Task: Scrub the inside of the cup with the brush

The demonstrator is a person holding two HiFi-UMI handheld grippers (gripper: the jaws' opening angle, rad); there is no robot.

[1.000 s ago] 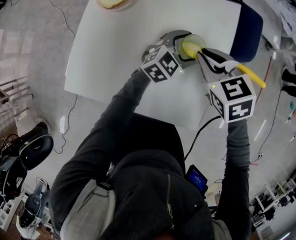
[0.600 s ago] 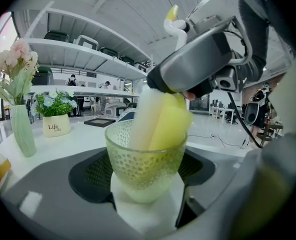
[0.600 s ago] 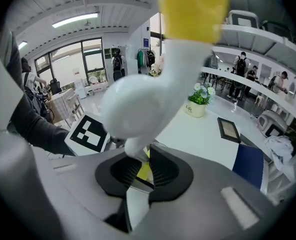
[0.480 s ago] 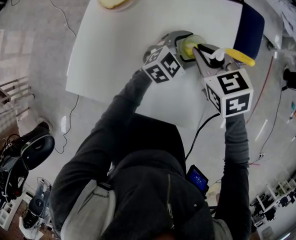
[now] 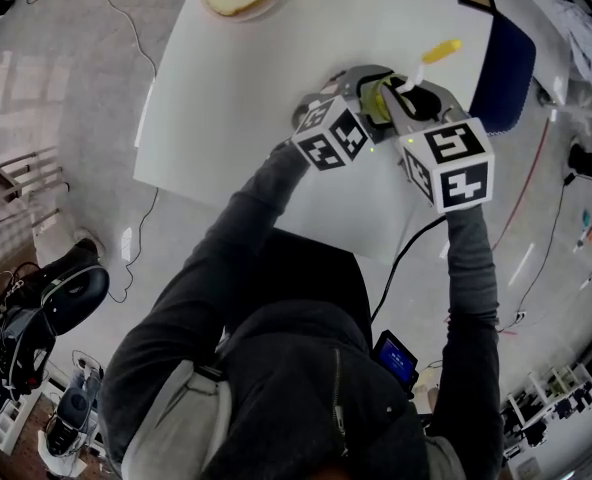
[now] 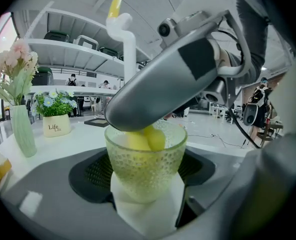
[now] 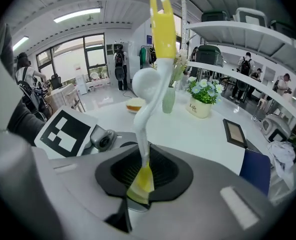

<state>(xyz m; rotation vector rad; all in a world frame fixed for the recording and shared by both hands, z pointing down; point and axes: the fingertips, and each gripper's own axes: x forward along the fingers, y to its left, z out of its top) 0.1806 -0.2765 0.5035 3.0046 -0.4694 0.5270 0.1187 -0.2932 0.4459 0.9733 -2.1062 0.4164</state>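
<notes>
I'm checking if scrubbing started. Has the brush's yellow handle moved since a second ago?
Yes. The brush swung its yellow end from beside the dark blue object up over the table, toward its far edge.

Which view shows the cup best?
The left gripper view: the cup fills its centre, held between the jaws, brush head inside. The head view shows only a green sliver of it; in the right gripper view the gripper's body hides nearly all of it.
</notes>
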